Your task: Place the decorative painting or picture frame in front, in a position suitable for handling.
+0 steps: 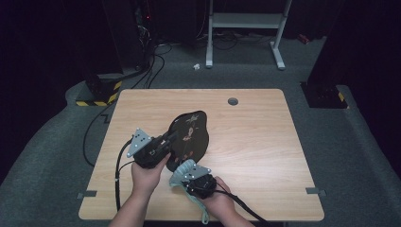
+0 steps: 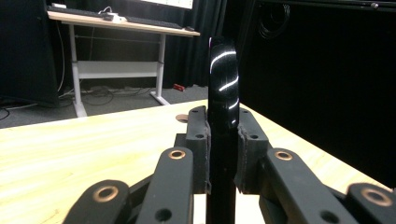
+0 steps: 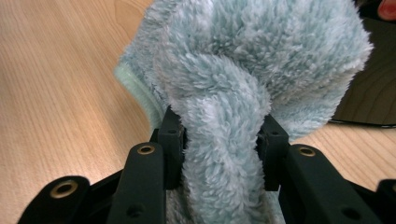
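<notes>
Fluffy pale-blue cloth point(image 3: 243, 70): soft, light, bunched in your right gripper point(image 3: 219, 135), near the table's point(image 1: 265, 142) front edge. Glossy black plate point(image 1: 189, 135): stiff, slippery, breakable; your left gripper point(image 2: 223, 140) pinches its rim, tilted up. Hold firmly there.

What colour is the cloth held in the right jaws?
Pale blue-green, fluffy cloth; it shows best in the right gripper view.
</notes>
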Action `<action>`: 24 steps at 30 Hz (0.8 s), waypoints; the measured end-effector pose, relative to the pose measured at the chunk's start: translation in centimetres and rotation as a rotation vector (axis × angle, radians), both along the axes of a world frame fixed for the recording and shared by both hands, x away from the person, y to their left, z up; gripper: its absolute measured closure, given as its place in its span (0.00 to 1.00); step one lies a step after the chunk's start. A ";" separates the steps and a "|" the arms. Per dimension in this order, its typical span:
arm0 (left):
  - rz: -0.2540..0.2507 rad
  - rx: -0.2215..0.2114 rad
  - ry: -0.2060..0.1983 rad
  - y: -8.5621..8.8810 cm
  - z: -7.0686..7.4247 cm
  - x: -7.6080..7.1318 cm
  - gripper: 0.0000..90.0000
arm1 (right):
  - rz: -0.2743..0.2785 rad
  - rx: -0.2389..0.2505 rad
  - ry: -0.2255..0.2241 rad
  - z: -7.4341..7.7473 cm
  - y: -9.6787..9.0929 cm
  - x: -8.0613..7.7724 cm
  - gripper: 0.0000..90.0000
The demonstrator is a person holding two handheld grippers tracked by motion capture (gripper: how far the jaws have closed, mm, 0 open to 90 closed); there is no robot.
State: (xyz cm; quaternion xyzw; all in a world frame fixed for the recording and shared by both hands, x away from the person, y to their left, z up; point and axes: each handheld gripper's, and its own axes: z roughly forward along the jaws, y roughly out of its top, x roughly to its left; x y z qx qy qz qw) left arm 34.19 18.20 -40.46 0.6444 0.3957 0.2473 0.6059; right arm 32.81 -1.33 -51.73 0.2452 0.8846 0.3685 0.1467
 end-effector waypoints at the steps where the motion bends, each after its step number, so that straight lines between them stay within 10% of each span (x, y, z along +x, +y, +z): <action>1: 0.000 0.000 0.000 0.0 0.0 0.0 0.87 | 0.002 0.001 -0.004 0.4 0.1 0.0 0.70; 12: 0.001 -0.005 0.005 0.1 0.0 0.0 0.87 | 0.006 0.120 -0.157 8.3 1.3 -0.4 0.69; 24: -0.001 -0.006 0.002 0.0 0.0 0.0 0.87 | -0.027 -0.007 -0.016 0.8 -0.4 0.9 0.69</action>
